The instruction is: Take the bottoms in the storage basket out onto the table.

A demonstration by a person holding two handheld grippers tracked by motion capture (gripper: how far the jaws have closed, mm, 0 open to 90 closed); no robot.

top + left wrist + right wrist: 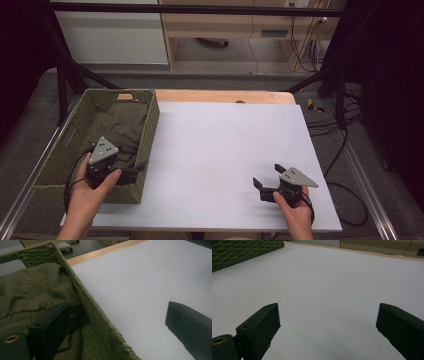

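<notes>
The left hand-held gripper (131, 173) hangs wide over the basket (56, 156) rim, one jaw inside by the olive cloth (120, 125), one outside. A grab at the cloth looks to be starting; next, both jaws must clear the wall. The right hand-held gripper (267, 180) rests wide and empty on the tabletop (220, 150).

green woven basket (146, 150) at left of surface, olive cloth (120, 125) bunched inside, white sheet (225, 160) over wooden surface (225, 96), black cables (345, 125) on floor at right
</notes>
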